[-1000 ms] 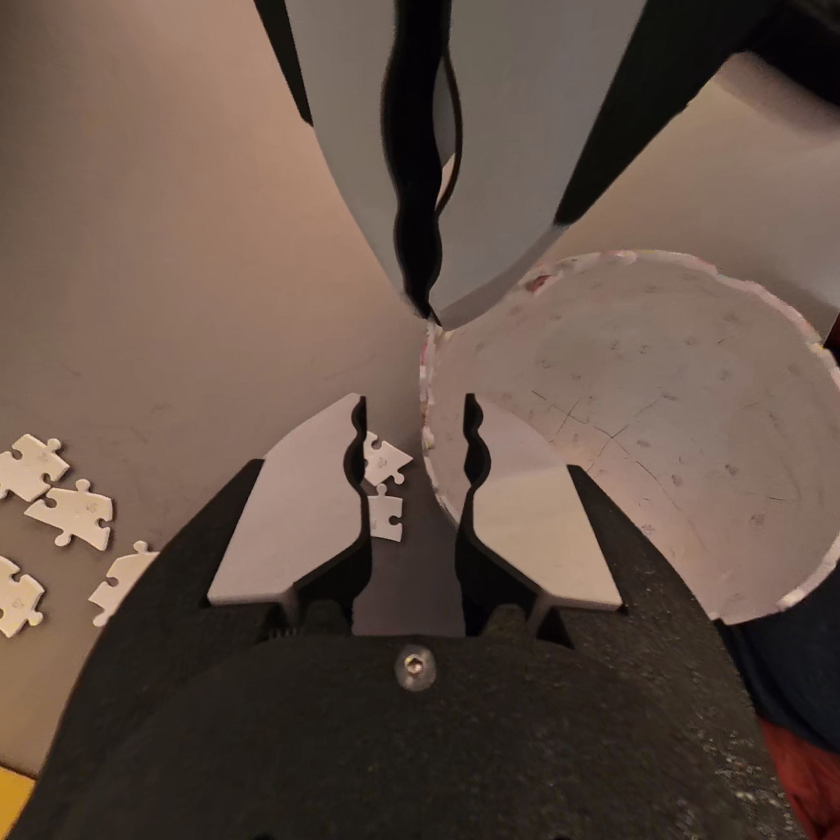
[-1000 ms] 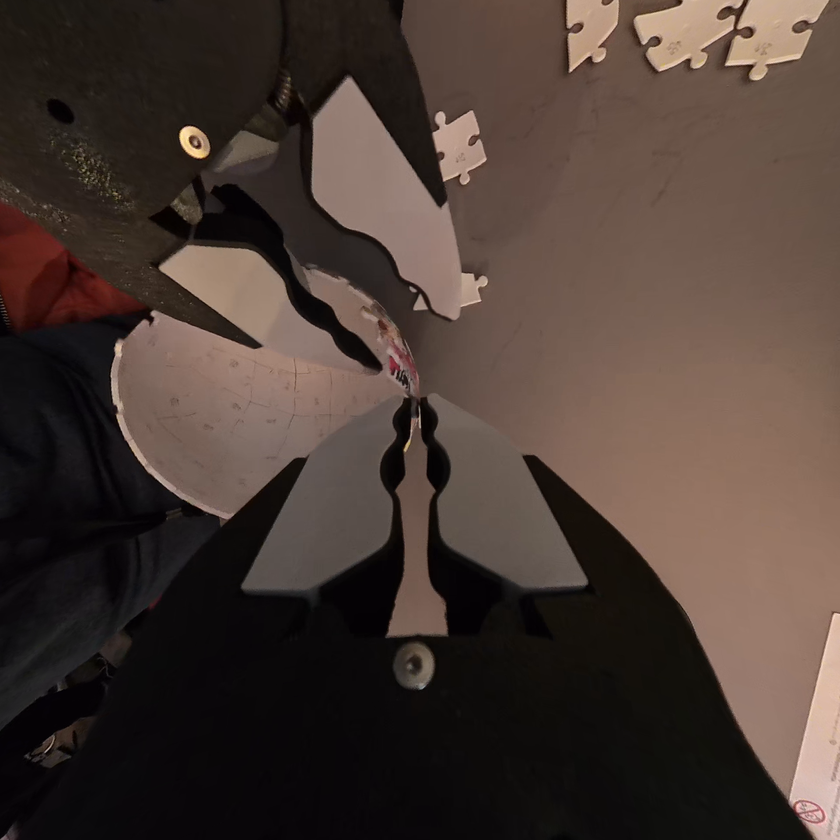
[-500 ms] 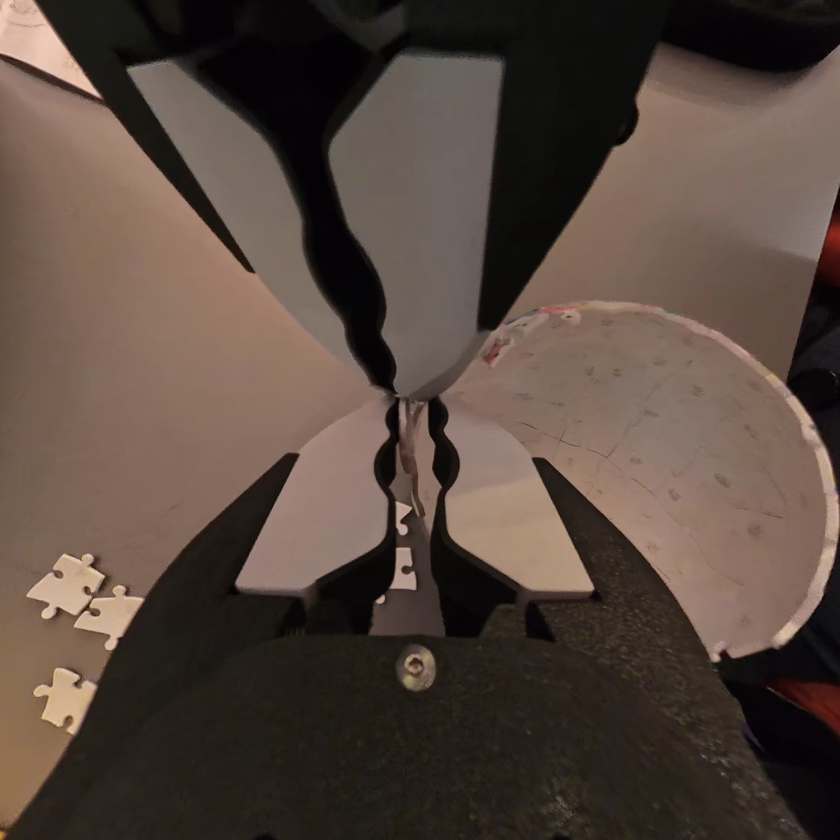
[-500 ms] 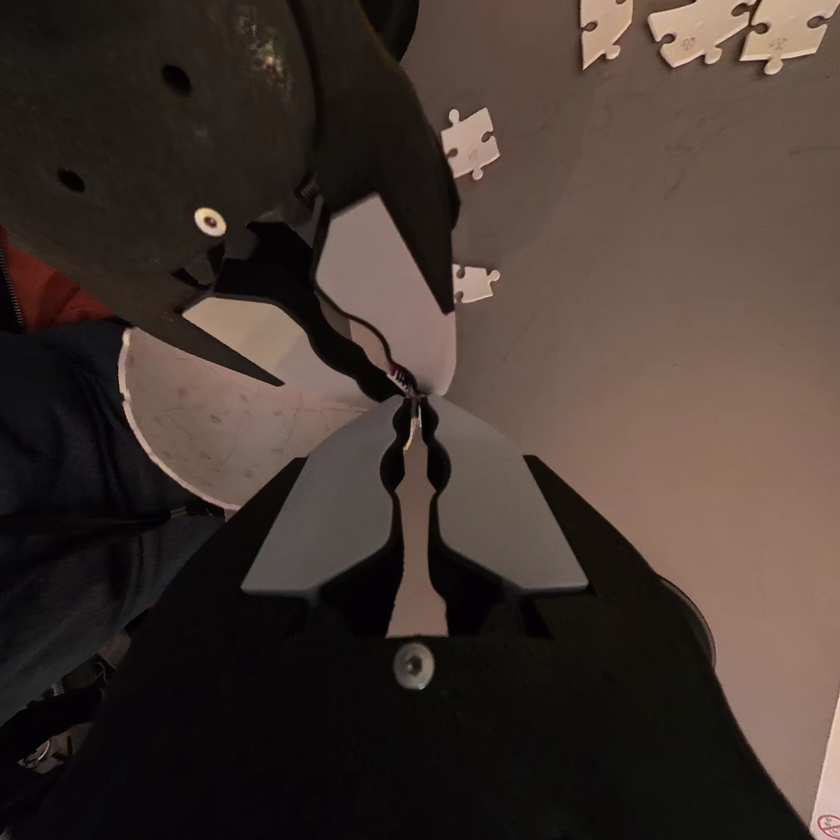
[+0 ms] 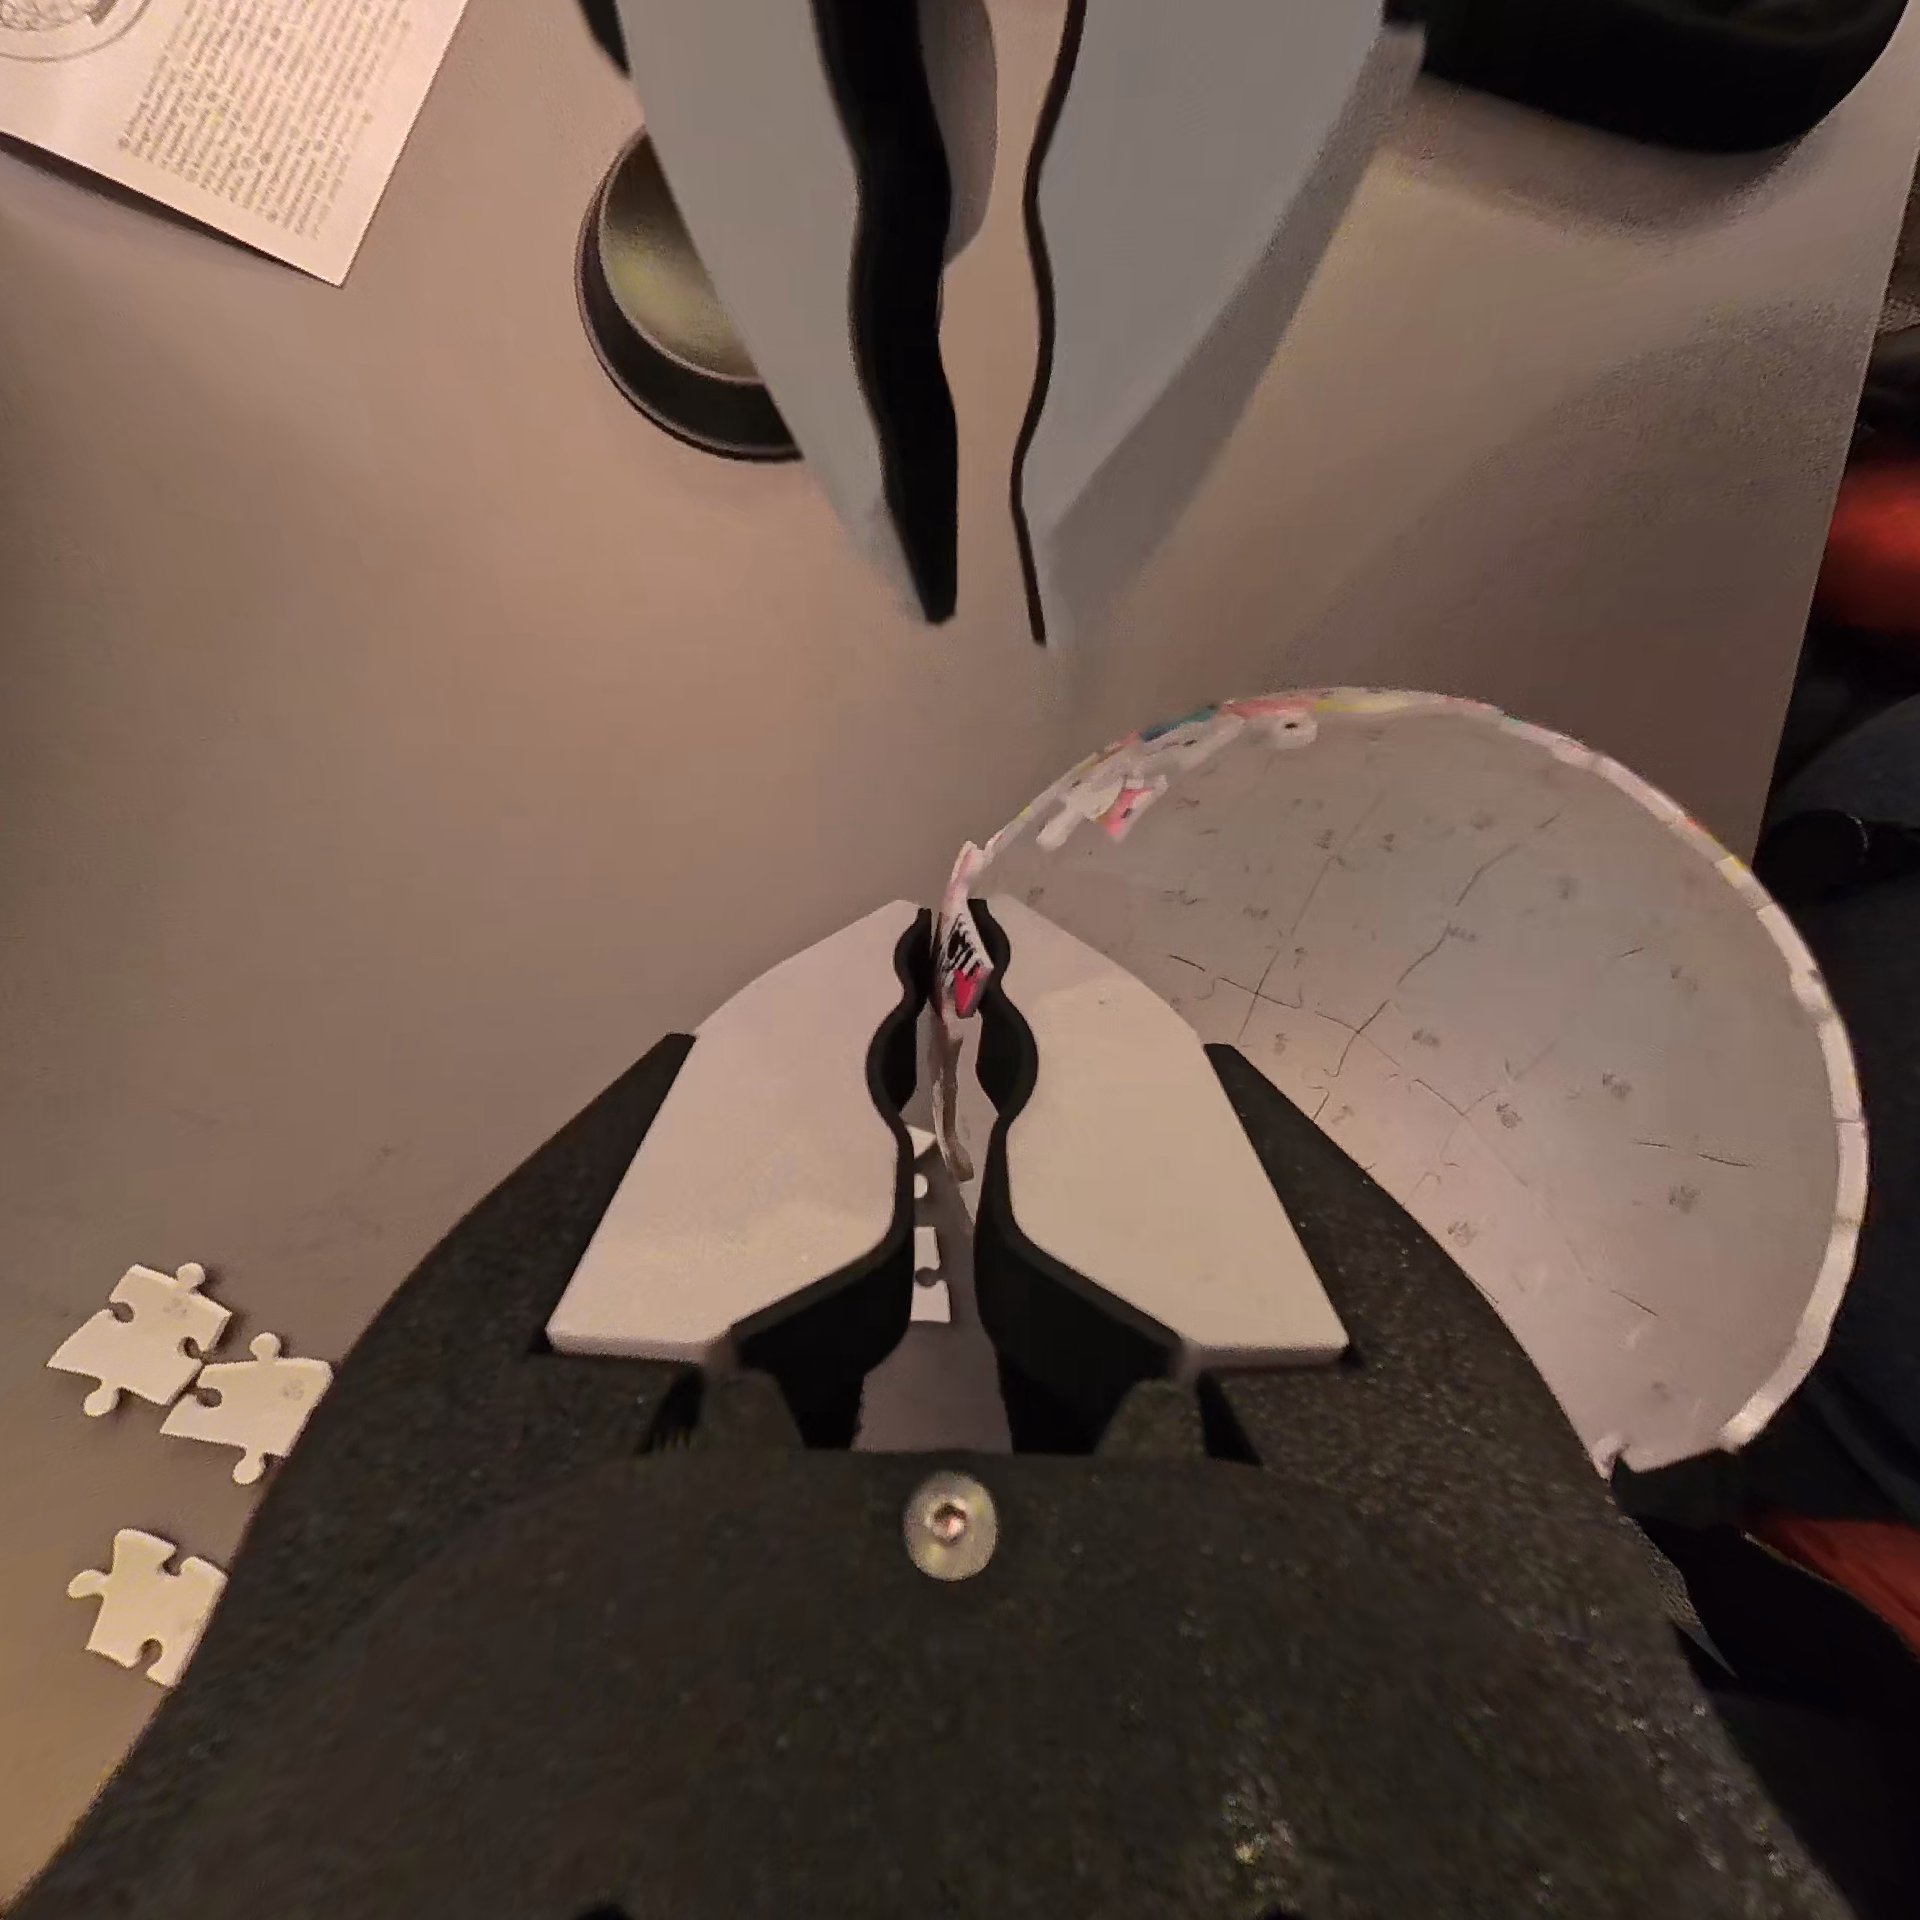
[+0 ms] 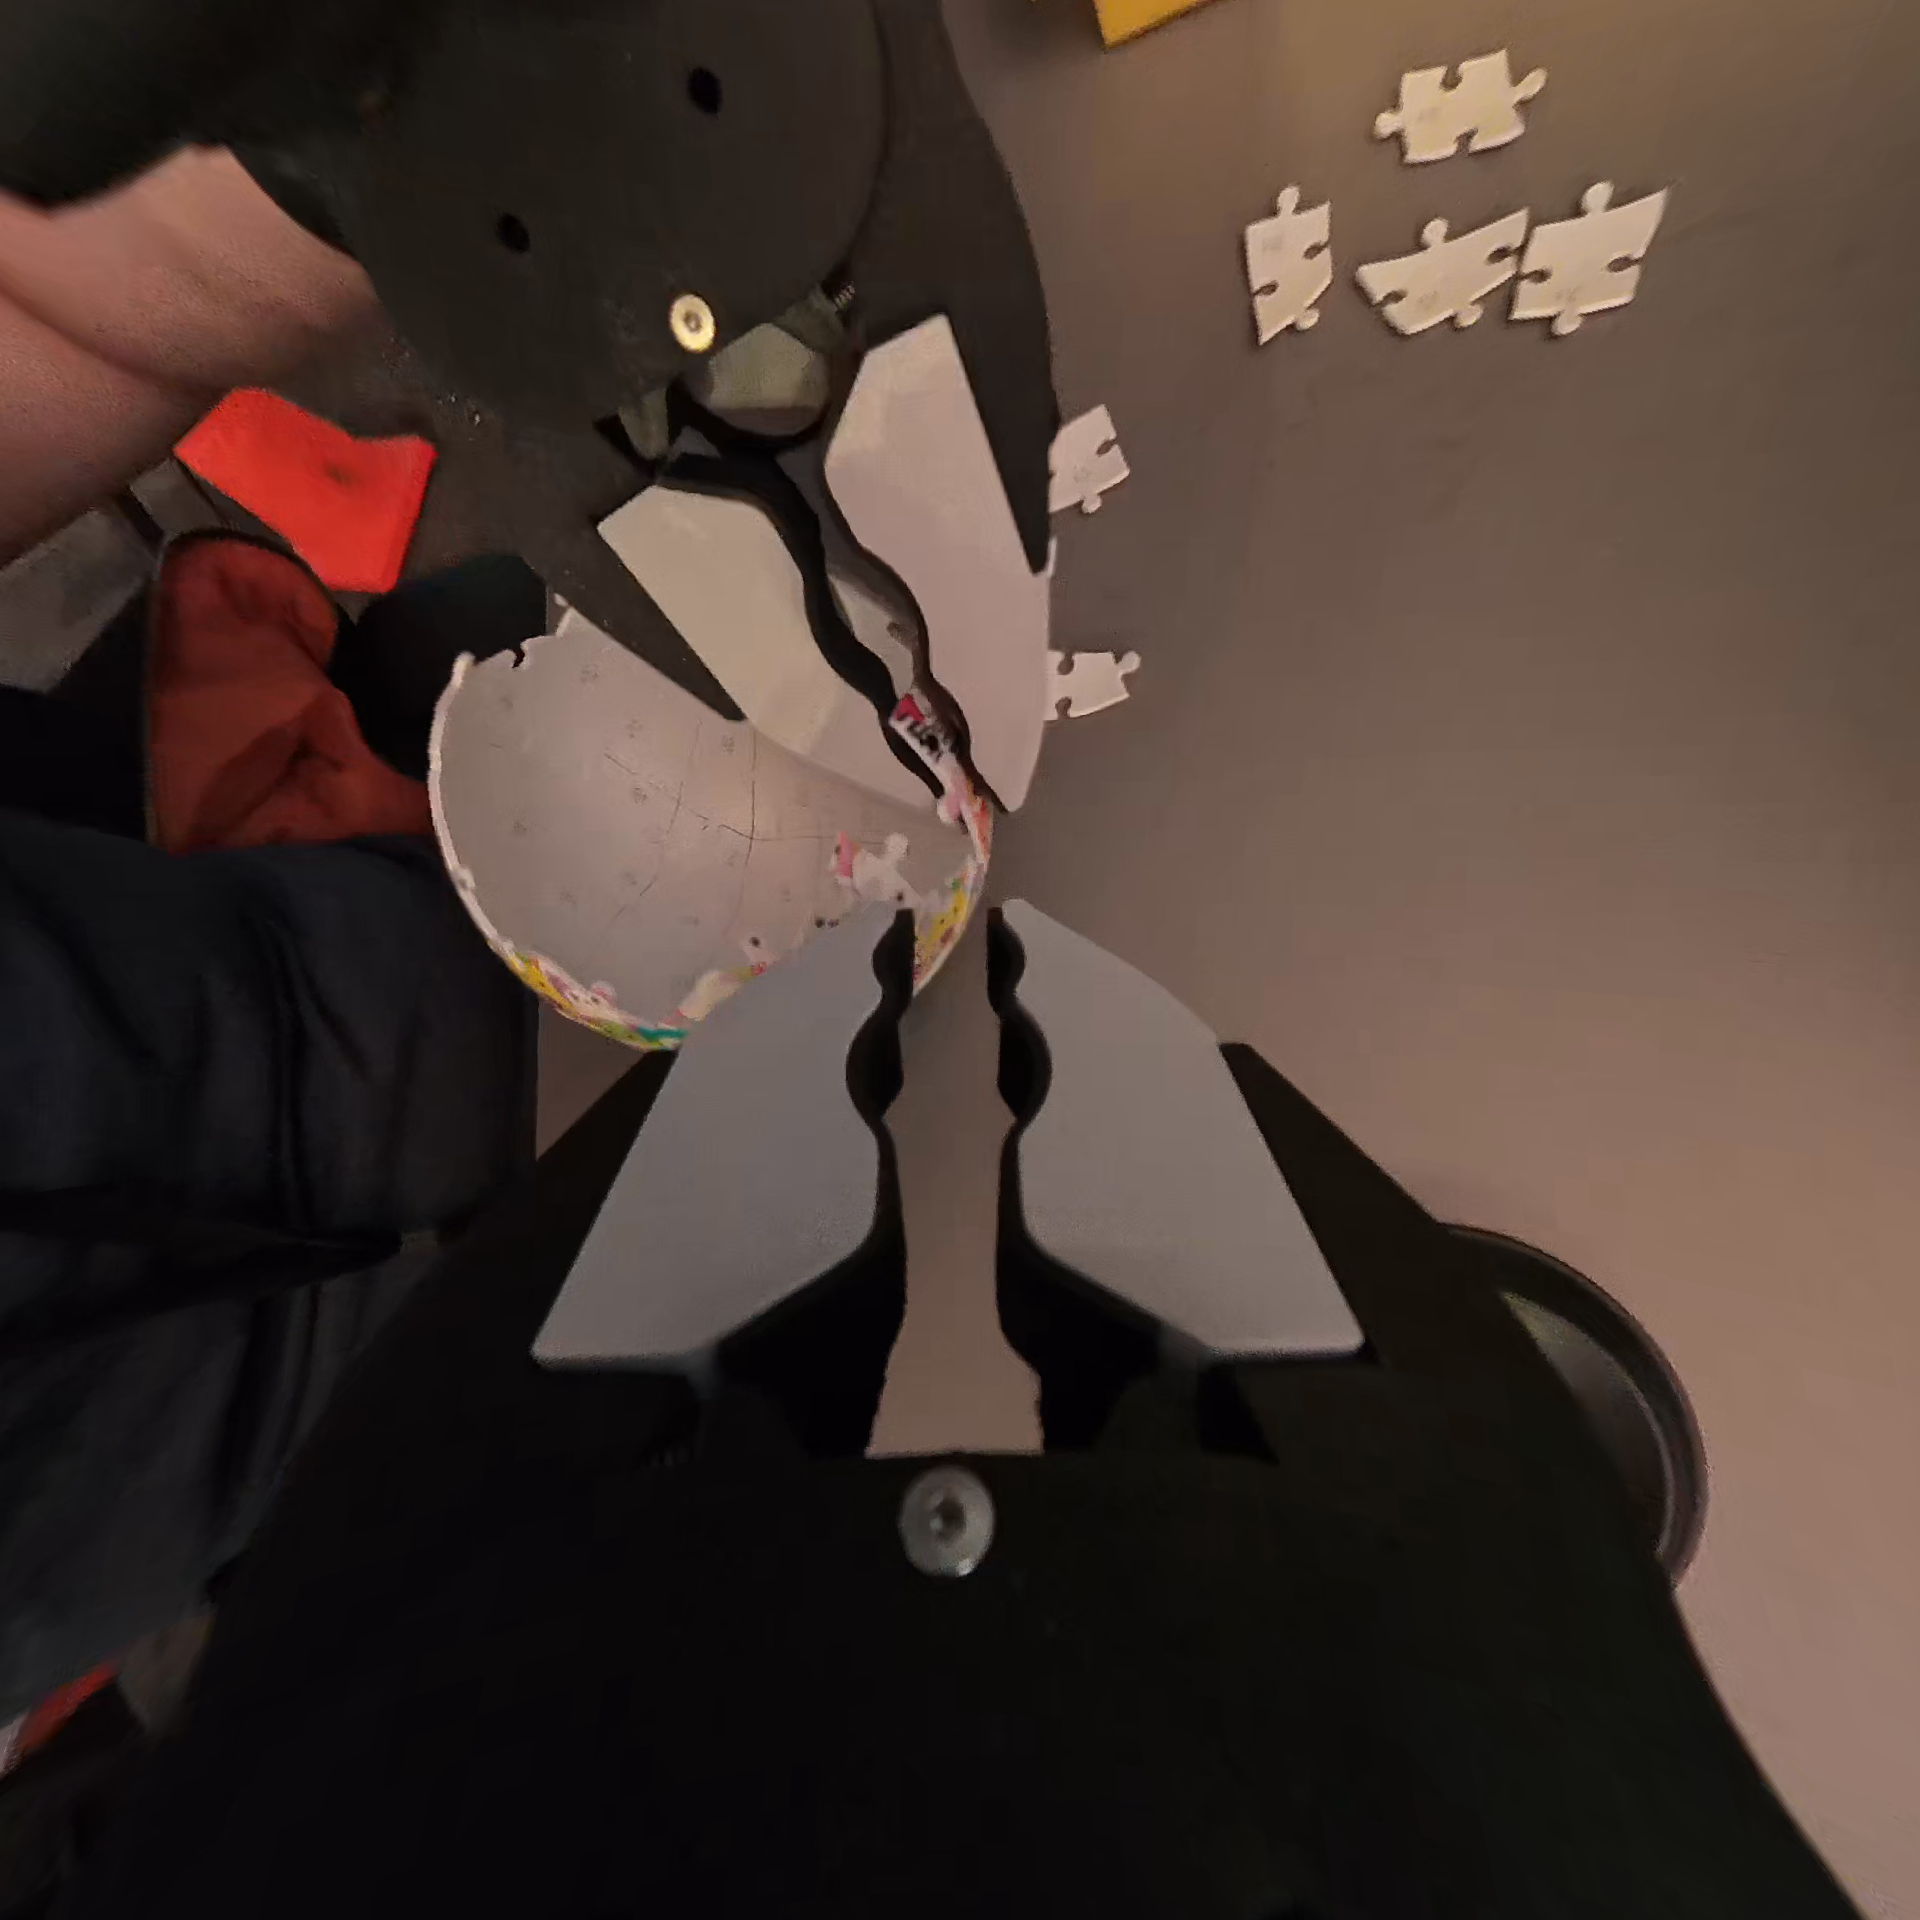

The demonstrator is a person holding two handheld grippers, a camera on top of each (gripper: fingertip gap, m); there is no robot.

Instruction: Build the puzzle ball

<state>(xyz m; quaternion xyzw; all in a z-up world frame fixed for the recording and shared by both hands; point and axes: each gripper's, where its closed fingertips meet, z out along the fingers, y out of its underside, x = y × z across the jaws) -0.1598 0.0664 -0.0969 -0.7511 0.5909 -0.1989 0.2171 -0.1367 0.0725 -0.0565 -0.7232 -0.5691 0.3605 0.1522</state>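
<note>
Gripping puzzle ball [image 5: 1455, 1039] rim, left claw [image 5: 951, 935] clamped.

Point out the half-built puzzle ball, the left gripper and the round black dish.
puzzle ball [image 5: 1507, 1039], left wrist view, on its white inner wall.
left gripper [image 5: 951, 935], left wrist view, between its fingertips, shut on the ball's rim.
round black dish [image 5: 649, 301], left wrist view, on its inside floor.

The half-built puzzle ball [image 5: 1455, 1091] has its rim hidden where the left gripper's fingers [image 5: 1143, 1164] cover it. A round black dish [image 5: 665, 312] sits partly behind the right gripper [image 5: 987, 623], which is blurred. The printed sheet [image 5: 208, 114] at the desk's [image 5: 312, 779] far corner is cut off. The hand [image 6: 156, 312] is blurred.
</note>
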